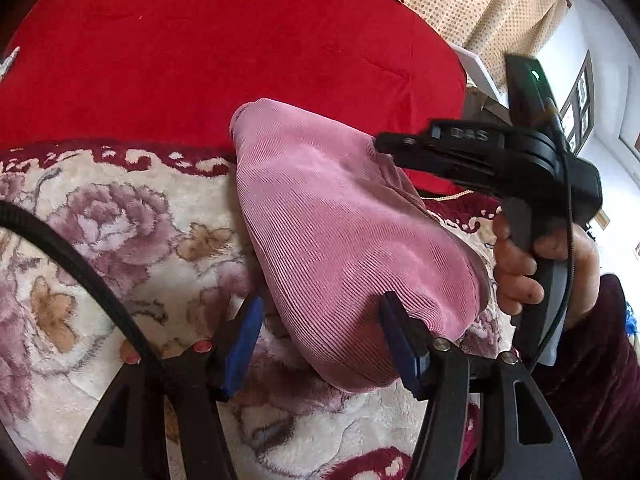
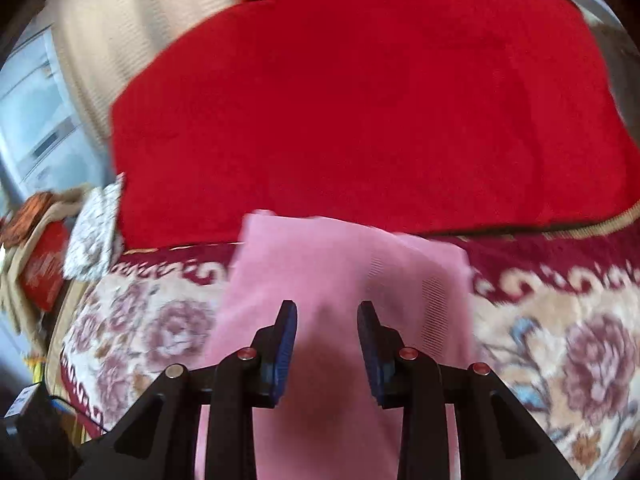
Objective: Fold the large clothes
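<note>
Pink ribbed garment [image 1: 340, 240]: folded into a thick bundle, lying on the floral blanket [image 1: 132, 248], its far end reaching the red cover [image 1: 208, 52].

Left hand-held gripper [image 1: 320, 344]: jaws spread wide, blue pads [image 1: 244, 344] on either side of the bundle's near end, not pinching it.

Right hand-held gripper [image 2: 327, 350]: jaws apart, poised over the pink cloth [image 2: 340, 264]; view blurred, contact cannot be told. Seen from the left wrist, its black fingers reach onto the bundle's upper right edge.

Right hand [image 1: 532, 264]: wrapped around the handle.

Dotted curtain [image 1: 472, 4]: behind the red cover.
</note>
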Available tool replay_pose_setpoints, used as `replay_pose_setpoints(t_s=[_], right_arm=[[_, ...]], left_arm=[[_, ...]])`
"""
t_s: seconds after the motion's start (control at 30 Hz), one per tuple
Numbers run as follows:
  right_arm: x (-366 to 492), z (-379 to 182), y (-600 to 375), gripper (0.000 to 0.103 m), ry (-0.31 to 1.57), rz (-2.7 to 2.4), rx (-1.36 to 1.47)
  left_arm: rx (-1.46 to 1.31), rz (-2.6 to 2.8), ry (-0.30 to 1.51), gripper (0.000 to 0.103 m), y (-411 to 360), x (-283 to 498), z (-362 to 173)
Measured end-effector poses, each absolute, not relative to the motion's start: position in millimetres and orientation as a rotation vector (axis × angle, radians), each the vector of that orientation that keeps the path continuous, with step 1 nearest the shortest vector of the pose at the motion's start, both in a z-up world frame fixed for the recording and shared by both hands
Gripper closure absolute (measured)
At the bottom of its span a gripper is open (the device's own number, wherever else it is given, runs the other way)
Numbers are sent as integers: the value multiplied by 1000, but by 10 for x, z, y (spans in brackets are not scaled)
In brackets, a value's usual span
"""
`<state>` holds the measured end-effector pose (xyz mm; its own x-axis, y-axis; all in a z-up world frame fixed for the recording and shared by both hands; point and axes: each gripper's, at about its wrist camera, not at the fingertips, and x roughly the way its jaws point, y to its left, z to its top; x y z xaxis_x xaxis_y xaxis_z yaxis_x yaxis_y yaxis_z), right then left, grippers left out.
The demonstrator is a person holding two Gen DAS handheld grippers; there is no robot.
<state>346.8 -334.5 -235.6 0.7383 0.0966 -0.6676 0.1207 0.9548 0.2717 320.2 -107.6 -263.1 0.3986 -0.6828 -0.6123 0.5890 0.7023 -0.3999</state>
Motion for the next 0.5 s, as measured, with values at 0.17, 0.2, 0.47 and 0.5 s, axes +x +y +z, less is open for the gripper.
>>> replay_pose_setpoints(t_s=[0.17, 0.2, 0.47, 0.5], right_arm=[[3828, -2864, -3227, 65, 894, -27, 256], [3809, -2889, -3251, 65, 863, -23, 273], [3519, -2586, -3336, 66, 858, -49, 292], [3431, -2526, -3373, 66, 836, -57, 299]], left_arm=[[-83, -794, 814, 41, -1108, 3176, -2617], [-85, -796, 814, 41, -1108, 3176, -2616], [-98, -795, 839, 38, -1051, 3197, -2619], [-98, -794, 838, 38, -1050, 3196, -2623]])
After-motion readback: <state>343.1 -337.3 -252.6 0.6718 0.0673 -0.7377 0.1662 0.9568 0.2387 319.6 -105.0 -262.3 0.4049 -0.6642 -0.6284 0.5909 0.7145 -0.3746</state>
